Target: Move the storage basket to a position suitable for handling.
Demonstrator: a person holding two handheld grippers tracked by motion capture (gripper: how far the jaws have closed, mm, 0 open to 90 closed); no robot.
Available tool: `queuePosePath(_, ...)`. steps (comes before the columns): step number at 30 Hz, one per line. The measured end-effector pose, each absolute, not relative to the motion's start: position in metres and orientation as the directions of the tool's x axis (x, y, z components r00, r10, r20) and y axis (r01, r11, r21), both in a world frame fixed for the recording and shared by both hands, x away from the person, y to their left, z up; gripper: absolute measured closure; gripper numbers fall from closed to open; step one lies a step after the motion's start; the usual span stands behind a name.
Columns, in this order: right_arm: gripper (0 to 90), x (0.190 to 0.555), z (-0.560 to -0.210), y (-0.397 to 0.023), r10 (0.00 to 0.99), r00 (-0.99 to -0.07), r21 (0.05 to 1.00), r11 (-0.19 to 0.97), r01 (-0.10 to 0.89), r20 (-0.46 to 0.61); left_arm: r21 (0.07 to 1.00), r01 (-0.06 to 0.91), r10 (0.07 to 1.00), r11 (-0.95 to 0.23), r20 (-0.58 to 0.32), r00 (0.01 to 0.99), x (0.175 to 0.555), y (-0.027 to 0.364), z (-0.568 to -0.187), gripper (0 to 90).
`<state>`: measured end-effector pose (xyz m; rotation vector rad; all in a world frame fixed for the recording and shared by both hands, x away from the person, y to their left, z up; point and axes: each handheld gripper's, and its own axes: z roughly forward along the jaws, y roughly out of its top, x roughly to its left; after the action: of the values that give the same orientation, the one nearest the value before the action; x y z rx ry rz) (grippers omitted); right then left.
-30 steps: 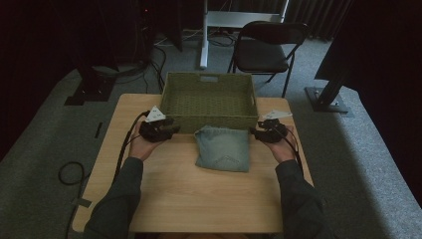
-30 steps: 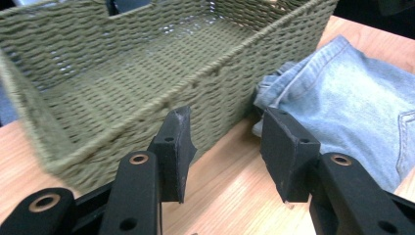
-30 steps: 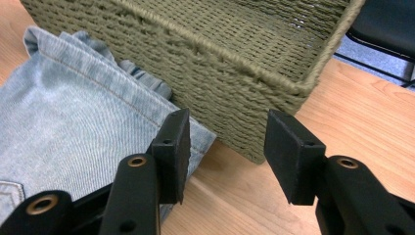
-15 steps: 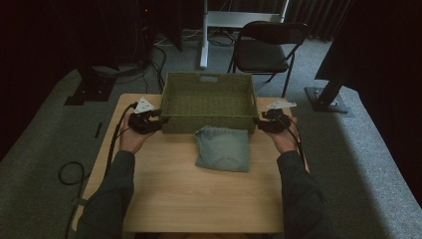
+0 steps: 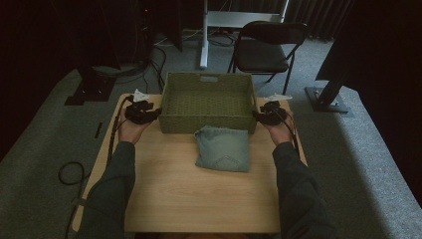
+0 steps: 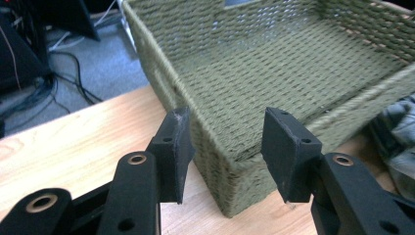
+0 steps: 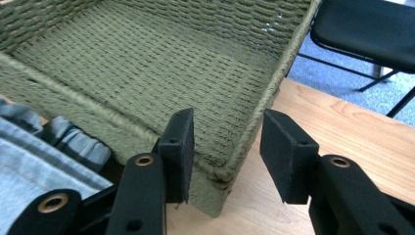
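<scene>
A rectangular olive-green woven basket (image 5: 209, 102) stands at the far middle of the light wooden table (image 5: 199, 199); a folded pale-blue denim garment (image 5: 222, 148) lies flat just in front of it, its far edge touching or nearly touching the basket's near wall; the basket is empty inside, so the garment has not yet gone in. The left gripper (image 5: 158, 113) sits at the basket's near-left corner and the right gripper (image 5: 256, 115) at its near-right corner; in the left gripper view the jaws stand about half open, straddling the corner of the rim (image 6: 235, 164) without the pads pressing on it; in the right gripper view the jaws, which have just been closing a little, straddle the other corner (image 7: 220, 174) in the same way, with a gap showing on each side. By my reading both hands are set to grasp the basket's corners, perhaps to move it; no grip is made yet, and that and whatever follows with the garment remain.
</scene>
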<state>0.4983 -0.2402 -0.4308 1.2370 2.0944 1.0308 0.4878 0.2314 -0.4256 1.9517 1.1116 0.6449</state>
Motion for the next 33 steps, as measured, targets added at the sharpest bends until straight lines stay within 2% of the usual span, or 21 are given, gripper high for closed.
queuePosePath(8, 59.3, 0.515, -0.439, -0.236, 0.9, -0.436, 0.784, 0.289, 0.549, -0.026, 0.789, 0.542, 0.894, -0.287, 0.018, 0.447, 0.503, 0.227, -0.437, 55.5)
queuePosePath(13, 63.3, 0.52, -0.445, -0.238, 0.908, -0.418, 0.78, 0.251, 0.573, 0.014, 0.769, 0.559, 0.893, -0.31, 0.034, 0.448, 0.509, 0.219, -0.438, 59.9)
queuePosePath(20, 68.5, 0.523, -0.447, -0.241, 0.91, -0.414, 0.768, 0.241, 0.593, 0.034, 0.761, 0.585, 0.905, -0.279, 0.005, 0.425, 0.515, 0.216, -0.444, 65.0)
queuePosePath(28, 69.6, 0.523, -0.447, -0.242, 0.908, -0.416, 0.761, 0.23, 0.606, 0.057, 0.752, 0.618, 0.914, -0.228, -0.054, 0.402, 0.517, 0.219, -0.445, 70.5)
queuePosePath(33, 69.2, 0.521, -0.446, -0.242, 0.903, -0.427, 0.749, 0.249, 0.614, 0.049, 0.747, 0.623, 0.913, -0.232, -0.053, 0.404, 0.515, 0.218, -0.445, 71.5)
